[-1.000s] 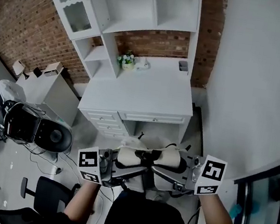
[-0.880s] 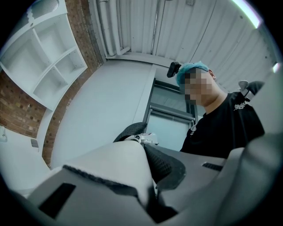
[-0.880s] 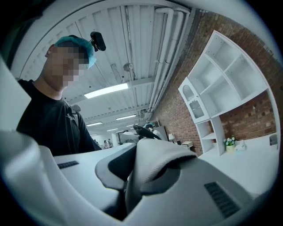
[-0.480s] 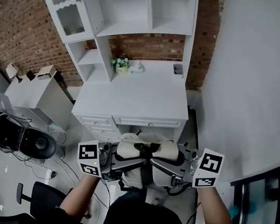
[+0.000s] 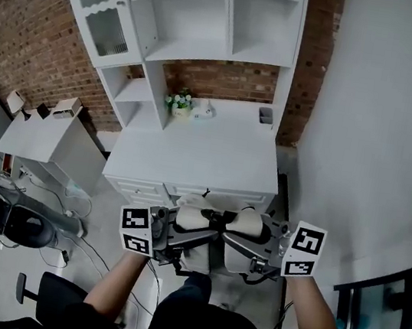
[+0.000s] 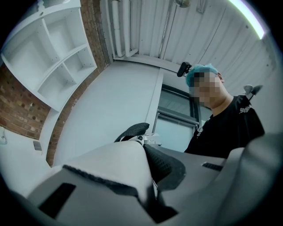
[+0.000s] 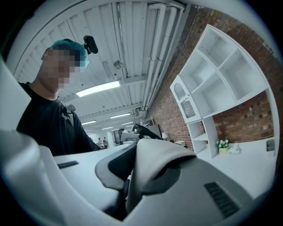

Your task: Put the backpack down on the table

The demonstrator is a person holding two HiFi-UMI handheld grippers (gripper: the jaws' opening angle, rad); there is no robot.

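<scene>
The backpack [image 5: 212, 248] is grey-white with padded cream shoulder straps backed in black mesh, and it hangs in the air just in front of the white table [image 5: 192, 154]. In the head view my left gripper [image 5: 174, 228] is shut on the left strap [image 5: 196, 219] and my right gripper [image 5: 257, 245] is shut on the right strap [image 5: 247, 222]. In the left gripper view the strap [image 6: 117, 161] fills the jaws of the left gripper [image 6: 148, 196]. The right gripper [image 7: 126, 196] likewise pinches its strap [image 7: 157, 161]. The table [image 7: 261, 165] lies ahead to its right.
A white shelf hutch [image 5: 191, 10] stands at the back of the table, with a small flower pot [image 5: 178, 103] and a cup [image 5: 266, 115] below it. A low white cabinet [image 5: 40, 137] and a black office chair [image 5: 46, 293] are at the left. A white wall [image 5: 381, 133] runs along the right.
Both grippers have carried the backpack forward, so the table's front edge is now closer to it. The grips on the straps are unchanged.
</scene>
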